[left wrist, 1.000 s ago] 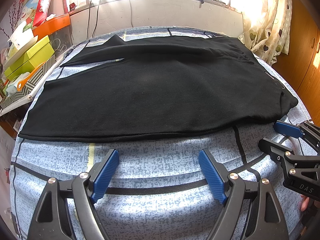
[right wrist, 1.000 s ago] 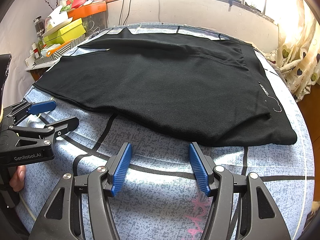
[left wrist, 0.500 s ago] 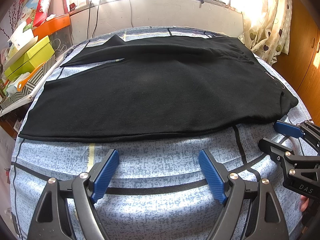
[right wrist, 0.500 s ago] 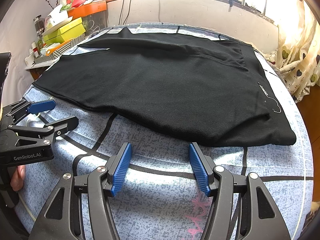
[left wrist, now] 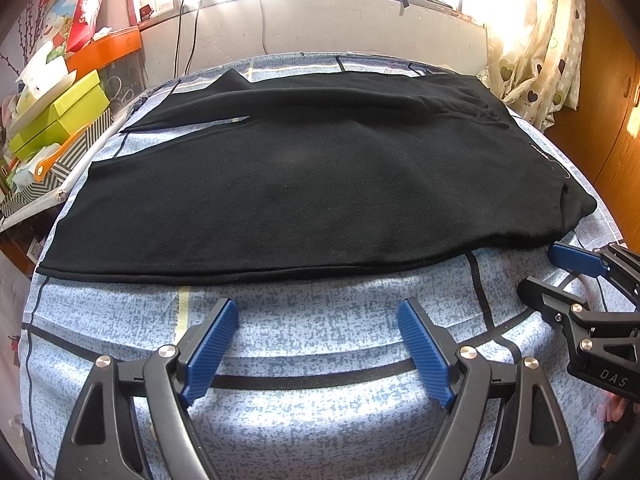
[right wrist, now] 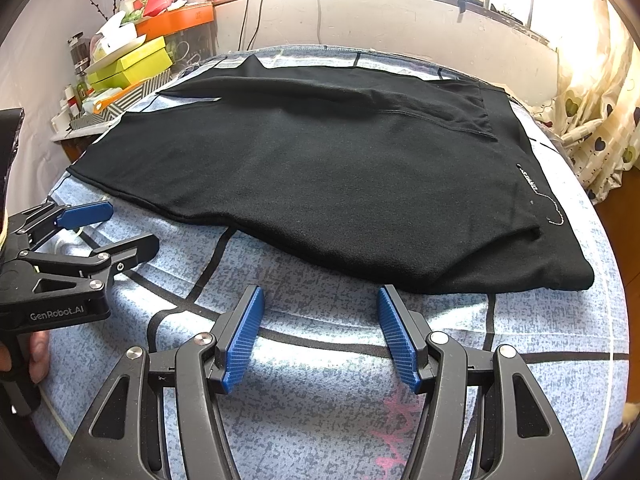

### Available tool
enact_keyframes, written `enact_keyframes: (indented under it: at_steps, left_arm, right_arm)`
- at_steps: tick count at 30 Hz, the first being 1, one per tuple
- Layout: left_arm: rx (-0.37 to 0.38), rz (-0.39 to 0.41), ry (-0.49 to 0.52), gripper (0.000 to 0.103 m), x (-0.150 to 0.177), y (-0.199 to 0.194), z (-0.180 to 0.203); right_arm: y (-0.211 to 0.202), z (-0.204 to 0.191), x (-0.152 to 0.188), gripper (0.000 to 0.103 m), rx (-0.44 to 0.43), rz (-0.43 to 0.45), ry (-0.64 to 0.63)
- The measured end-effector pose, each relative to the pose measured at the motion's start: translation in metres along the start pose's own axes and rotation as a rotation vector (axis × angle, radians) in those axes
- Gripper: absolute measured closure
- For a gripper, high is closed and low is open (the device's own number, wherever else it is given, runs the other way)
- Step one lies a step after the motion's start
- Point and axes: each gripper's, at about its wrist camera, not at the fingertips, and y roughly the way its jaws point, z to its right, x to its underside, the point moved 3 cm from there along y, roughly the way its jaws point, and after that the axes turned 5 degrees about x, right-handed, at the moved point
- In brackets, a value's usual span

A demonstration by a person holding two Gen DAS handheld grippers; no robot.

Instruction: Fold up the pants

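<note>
Black pants spread flat across the blue patterned bed cover, waistband at the right, legs running left, one leg seemingly already laid over the other, though dark cloth on dark cloth hides the layers. Left tool poised just short of the near hem, jaws spread wide, nothing between the blue pads. Right tool likewise gaping and empty, close to the near edge by the waistband corner. No fold started from this edge yet, by the look of it. Main risk: pinching only the top layer of the doubled fabric, so that the lower leg stays behind and the fold comes out skewed. Equally possible: catching the bed cover along with the hem, since the pads sit low on that soft cloth. Uneven lifting by the two tools likely to drag the pants sideways and wrinkle the far leg. Thick knit also apt to slip from a shallow bite. Clutter of boxes at the left well apart, no hazard there.
</note>
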Motion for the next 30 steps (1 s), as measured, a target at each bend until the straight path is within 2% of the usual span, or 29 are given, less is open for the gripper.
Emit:
enact_keyframes:
  at_steps: [4, 7, 9, 18, 23, 30]
  left_arm:
    - [0.003, -0.003, -0.012, 0.027, -0.001, -0.003, -0.002]
    - [0.031, 0.004, -0.02, 0.027, -0.005, -0.009, -0.003]
    - [0.024, 0.016, -0.005, 0.028, -0.011, -0.013, -0.004]
    - [-0.011, 0.1, 0.044, 0.028, -0.074, -0.019, -0.028]
    - [-0.041, 0.138, 0.023, 0.028, -0.126, -0.002, -0.056]
    - [-0.081, 0.132, 0.006, 0.028, -0.193, 0.043, -0.089]
  right_arm:
    - [-0.012, -0.003, -0.004, 0.043, -0.027, 0.02, -0.021]
    - [-0.02, -0.003, -0.009, 0.043, -0.04, 0.039, -0.03]
    - [-0.026, 0.0, -0.018, 0.043, -0.068, 0.063, -0.036]
    - [-0.027, 0.021, -0.085, 0.043, -0.079, 0.14, -0.107]
    - [0.0, 0.041, -0.136, 0.043, -0.12, 0.149, -0.112]
    - [0.071, 0.063, -0.195, 0.043, -0.133, 0.079, -0.122]
